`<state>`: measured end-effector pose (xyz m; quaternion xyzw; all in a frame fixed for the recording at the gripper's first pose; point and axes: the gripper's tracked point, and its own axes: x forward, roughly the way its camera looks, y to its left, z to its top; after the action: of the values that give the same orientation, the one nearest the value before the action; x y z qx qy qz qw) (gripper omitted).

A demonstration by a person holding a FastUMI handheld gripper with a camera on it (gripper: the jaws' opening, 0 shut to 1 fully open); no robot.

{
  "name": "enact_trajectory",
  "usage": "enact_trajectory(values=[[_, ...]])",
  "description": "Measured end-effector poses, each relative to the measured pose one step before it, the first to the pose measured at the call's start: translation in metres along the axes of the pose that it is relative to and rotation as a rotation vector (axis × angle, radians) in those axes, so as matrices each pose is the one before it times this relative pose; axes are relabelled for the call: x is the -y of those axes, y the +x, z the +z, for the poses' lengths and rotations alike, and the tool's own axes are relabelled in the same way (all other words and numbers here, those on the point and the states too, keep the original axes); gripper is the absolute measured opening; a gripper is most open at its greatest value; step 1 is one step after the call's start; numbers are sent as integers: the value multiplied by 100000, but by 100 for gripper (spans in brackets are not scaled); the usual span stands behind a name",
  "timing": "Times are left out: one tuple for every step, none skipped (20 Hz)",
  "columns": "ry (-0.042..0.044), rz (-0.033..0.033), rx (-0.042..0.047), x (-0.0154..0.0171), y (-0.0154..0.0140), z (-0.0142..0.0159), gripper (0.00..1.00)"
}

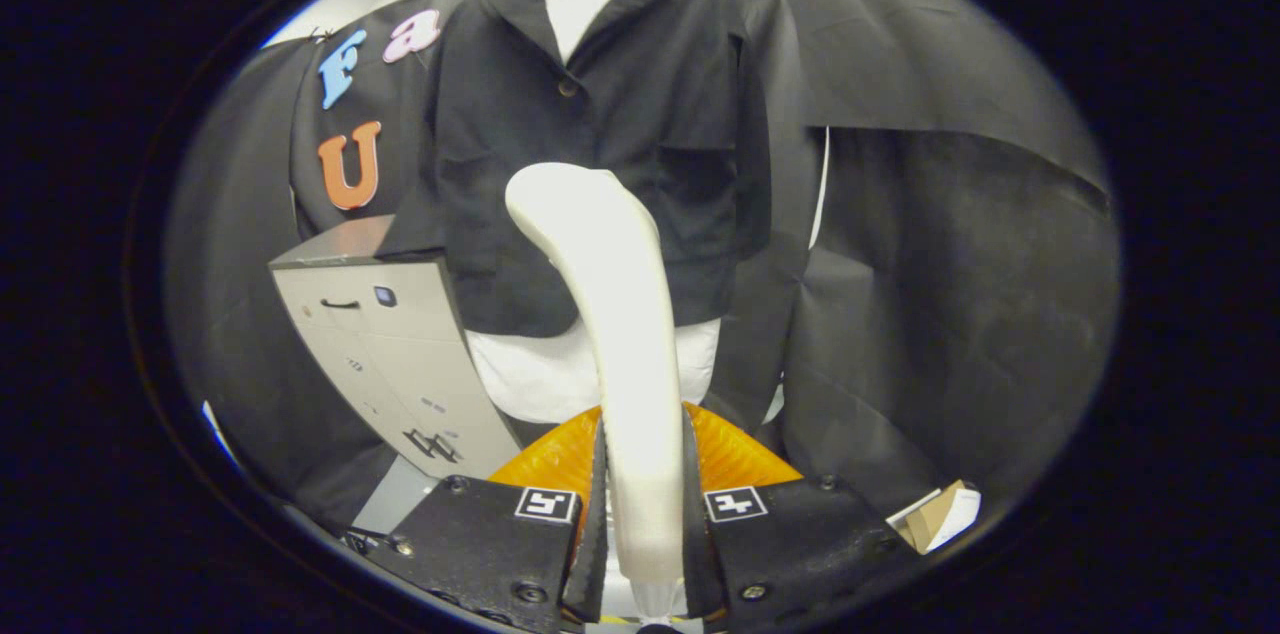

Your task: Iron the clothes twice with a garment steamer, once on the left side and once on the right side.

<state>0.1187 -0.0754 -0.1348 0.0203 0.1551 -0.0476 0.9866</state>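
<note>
Between the fingers: the white garment steamer (625,334) is held by its handle, which is pressed from both sides.
Gripper (645,524): closed to the width of the steamer handle; both fingers (590,534) are seen in contact with it.
Steamer position: upright, with the curved head bent over toward the clothes; whether the head touches the fabric cannot be told.
Clothes: a dark jacket (610,124) is hung over a white garment (540,374) on the booth wall, straight beyond the fingers.
Cabinet (400,354): pale grey, with drawers, set just beside the jacket's lower hem.
Orange object (730,454): ribbed, seen directly behind the fingers.
Cardboard piece (940,514): lying low beside the gripper, opposite the cabinet.
</note>
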Motion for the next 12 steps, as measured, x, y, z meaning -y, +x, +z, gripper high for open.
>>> enact_trajectory(values=[[29, -281, 2353, -881, -1936, 329, 33], [545, -77, 1783, -1134, -1883, 283, 33], [895, 101, 1571, -1278, -1970, 133, 33], [242, 80, 1756, -1042, -1749, 203, 33], [-255, -223, 1719, -841, -1635, 203, 33], [-569, 47, 1157, -735, -1421, 143, 34], [-365, 934, 956, -924, -1397, 98, 33], [-218, 1034, 616, -1090, -1234, -20, 33], [89, 723, 497, -885, -1288, -4, 33], [90, 631, 844, -681, -930, 70, 33], [-43, 708, 926, -726, -962, 199, 33], [156, 580, 430, -345, -858, -128, 33]])
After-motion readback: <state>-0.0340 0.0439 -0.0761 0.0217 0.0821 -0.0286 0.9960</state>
